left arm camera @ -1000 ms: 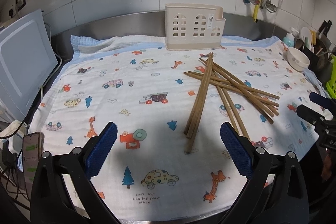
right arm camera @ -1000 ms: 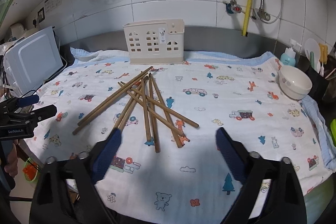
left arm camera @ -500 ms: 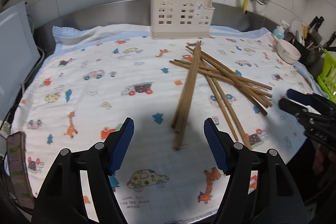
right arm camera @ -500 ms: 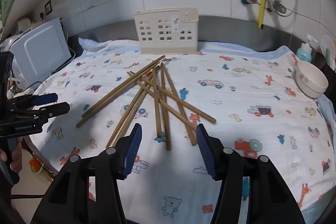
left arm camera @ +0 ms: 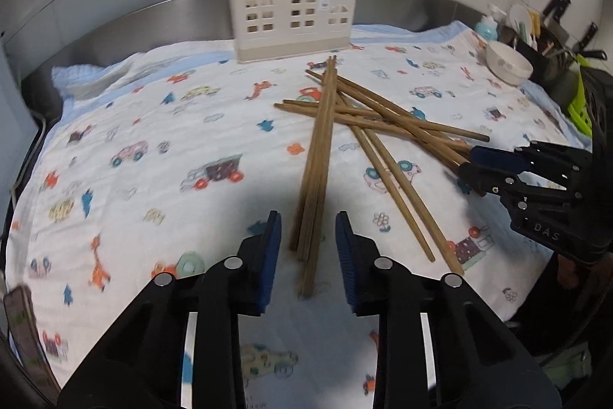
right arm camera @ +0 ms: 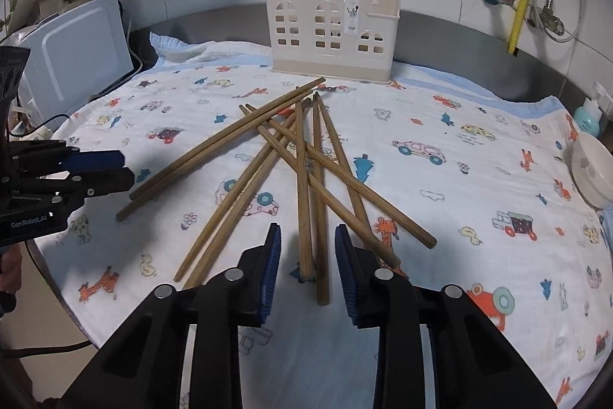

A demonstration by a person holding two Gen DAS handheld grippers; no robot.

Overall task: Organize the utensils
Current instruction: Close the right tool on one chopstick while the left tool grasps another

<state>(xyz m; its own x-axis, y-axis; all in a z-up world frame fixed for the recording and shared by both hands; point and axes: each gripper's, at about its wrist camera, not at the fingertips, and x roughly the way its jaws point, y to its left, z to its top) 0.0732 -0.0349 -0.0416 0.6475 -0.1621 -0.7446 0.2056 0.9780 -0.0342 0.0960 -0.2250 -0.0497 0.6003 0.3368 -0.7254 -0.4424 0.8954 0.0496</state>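
Note:
Several brown wooden chopsticks [left arm camera: 383,125] lie crossed in a loose pile on a cartoon-print cloth [left arm camera: 153,140]. My left gripper [left arm camera: 308,221] is closing, its blue pads either side of the near ends of a chopstick bundle [left arm camera: 314,186], with small gaps still showing. My right gripper [right arm camera: 307,230] is closing too, around the near ends of two chopsticks [right arm camera: 304,217], and its pads are not pressing on them. Each gripper shows side-on in the other's view: right gripper [left arm camera: 473,163], left gripper [right arm camera: 122,167]. A cream utensil holder [right arm camera: 333,33] stands upright at the back.
A white bowl [right arm camera: 592,171] sits at the cloth's right edge, with a blue bottle [right arm camera: 588,117] behind it. A white appliance [right arm camera: 76,56] stands at the left. A phone [left arm camera: 19,324] lies at the near left corner. A pot of utensils and knives [left arm camera: 544,45] is at the far right.
Both grippers have dropped and moved forward toward the pile. Their jaws have narrowed from wide apart to closely bracketing the near chopstick ends.

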